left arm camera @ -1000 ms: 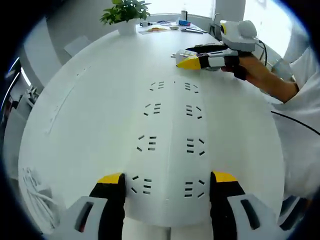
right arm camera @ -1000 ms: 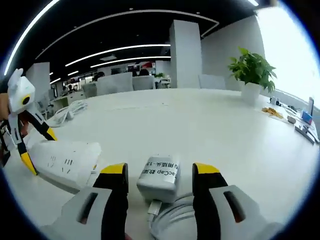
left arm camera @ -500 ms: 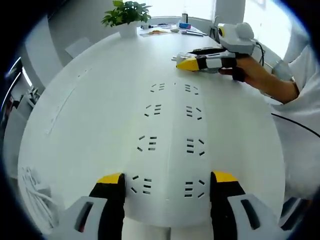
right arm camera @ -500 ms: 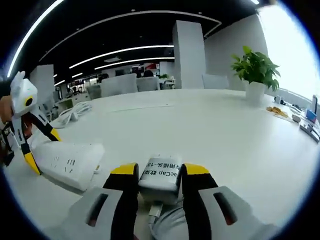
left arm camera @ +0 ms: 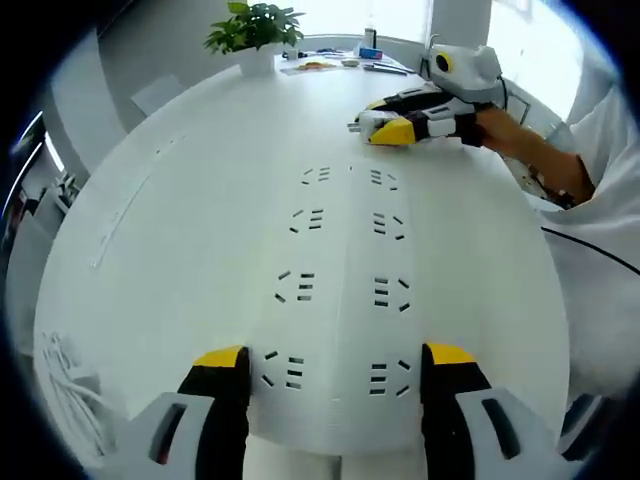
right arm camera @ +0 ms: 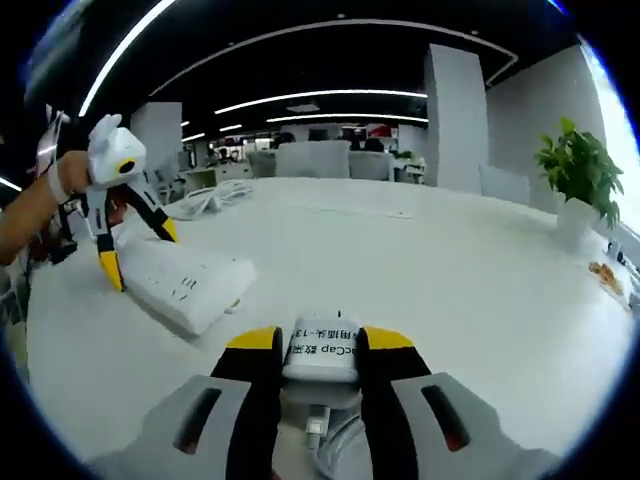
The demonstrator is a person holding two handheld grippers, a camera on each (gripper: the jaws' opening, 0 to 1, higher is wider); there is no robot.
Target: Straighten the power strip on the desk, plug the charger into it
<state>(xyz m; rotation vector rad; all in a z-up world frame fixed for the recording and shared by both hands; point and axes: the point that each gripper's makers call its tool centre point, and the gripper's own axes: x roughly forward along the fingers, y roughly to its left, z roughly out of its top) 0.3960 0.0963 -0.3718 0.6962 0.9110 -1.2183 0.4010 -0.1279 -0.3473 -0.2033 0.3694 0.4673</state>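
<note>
Where the big white desk [left arm camera: 150, 260] spreads across both views, the power strip [left arm camera: 340, 290] lies long and flat on it, its rows of sockets running away from the left gripper view's camera toward the far side. In the right gripper view the same strip [right arm camera: 190, 283] sits on the left, angled on the desktop, well apart from the charger.

Next in size, the left gripper [left arm camera: 335, 375] has its yellow-tipped jaws spread wide, one on each side of the strip's near end; whether they touch its edges cannot be told. From the right gripper view this gripper [right arm camera: 135, 240] stands over the strip's far-left end, a person's hand [right arm camera: 60, 185] holding it.

At the far right of the left gripper view, the right gripper [left arm camera: 385, 127] lies low over the desk past the strip's far end, held by a hand [left arm camera: 520, 140]. Seen from its own camera, the right gripper [right arm camera: 320, 345] has its jaws pressed against the sides of the white charger [right arm camera: 322, 348], which has printed text on its face and a white cable [right arm camera: 325, 445] leaving its near end.

A potted plant [left arm camera: 252, 28] stands at the far edge of the desk, small items beside it.
</note>
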